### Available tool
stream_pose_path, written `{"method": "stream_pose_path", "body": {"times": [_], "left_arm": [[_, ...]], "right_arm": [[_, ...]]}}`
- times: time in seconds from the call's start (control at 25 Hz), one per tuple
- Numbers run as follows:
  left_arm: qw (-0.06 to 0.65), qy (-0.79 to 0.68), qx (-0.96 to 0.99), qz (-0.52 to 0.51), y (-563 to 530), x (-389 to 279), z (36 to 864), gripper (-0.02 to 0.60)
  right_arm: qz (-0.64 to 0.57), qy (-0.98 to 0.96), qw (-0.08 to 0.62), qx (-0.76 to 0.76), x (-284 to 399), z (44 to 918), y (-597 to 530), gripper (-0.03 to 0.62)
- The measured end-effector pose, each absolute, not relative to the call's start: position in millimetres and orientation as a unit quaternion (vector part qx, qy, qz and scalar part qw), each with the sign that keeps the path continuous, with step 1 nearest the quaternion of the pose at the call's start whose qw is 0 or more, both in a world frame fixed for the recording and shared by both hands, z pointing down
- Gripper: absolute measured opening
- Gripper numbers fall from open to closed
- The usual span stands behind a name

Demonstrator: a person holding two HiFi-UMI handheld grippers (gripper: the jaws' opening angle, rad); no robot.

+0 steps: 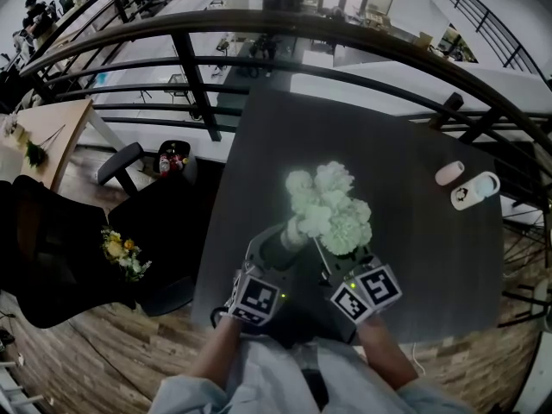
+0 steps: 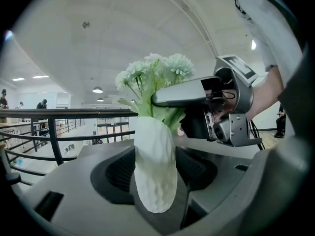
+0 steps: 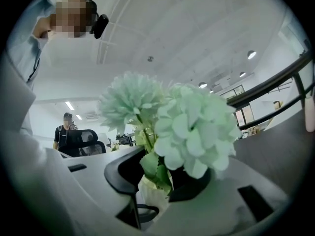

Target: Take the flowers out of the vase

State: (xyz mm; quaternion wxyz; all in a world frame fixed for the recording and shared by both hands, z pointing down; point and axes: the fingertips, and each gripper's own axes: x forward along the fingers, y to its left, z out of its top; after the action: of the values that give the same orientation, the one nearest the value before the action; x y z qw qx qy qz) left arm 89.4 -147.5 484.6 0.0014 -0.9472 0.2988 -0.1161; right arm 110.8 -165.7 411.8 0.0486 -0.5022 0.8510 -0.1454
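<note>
Left gripper (image 2: 156, 171) clamps vase (image 2: 155, 151); right gripper (image 3: 160, 176), by its view, seemingly pinches flowers (image 3: 197, 127).

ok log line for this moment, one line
left gripper: shut on vase | right gripper: closed on flowers just above vase | flowers: in vase, not yet out

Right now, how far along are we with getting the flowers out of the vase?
Done: the left gripper clamps the white vase between its jaws, steadying it. In hand: the right gripper has its jaws apparently closed on the flowers just above the vase's mouth. Left: the pull itself. The flowers sit in the vase, and nothing has been lifted out yet.
</note>
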Motion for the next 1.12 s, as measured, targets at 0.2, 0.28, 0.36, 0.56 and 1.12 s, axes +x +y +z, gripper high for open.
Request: {"method": "stream_pose_path", "body": {"times": [0.2, 0.28, 0.36, 0.56, 1.12], "left_arm": [[0.001, 0.301, -0.946, -0.118, -147.1, 88.2, 484.0, 0.256], [0.001, 0.3, -0.947, -0.118, -146.6, 87.9, 485.8, 0.256], [0.0, 0.3, -0.947, -0.118, -146.9, 88.1, 485.6, 0.255], [-0.005, 0.303, -0.947, -0.112, -149.7, 87.7, 484.2, 0.255], [-0.006, 0.306, -0.945, -0.119, -148.8, 87.5, 488.5, 0.255]], "right_arm": [[-0.141, 0.851, 0.057, -0.502, 112.1, 404.5, -166.8, 0.114], [-0.139, 0.851, 0.06, -0.503, 113.3, 400.8, -166.8, 0.112], [-0.137, 0.85, 0.064, -0.504, 114.3, 396.9, -167.1, 0.112], [-0.13, 0.85, 0.068, -0.505, 115.9, 386.7, -169.3, 0.109], [-0.131, 0.842, 0.085, -0.517, 129.2, 356.4, -166.3, 0.104]]}}
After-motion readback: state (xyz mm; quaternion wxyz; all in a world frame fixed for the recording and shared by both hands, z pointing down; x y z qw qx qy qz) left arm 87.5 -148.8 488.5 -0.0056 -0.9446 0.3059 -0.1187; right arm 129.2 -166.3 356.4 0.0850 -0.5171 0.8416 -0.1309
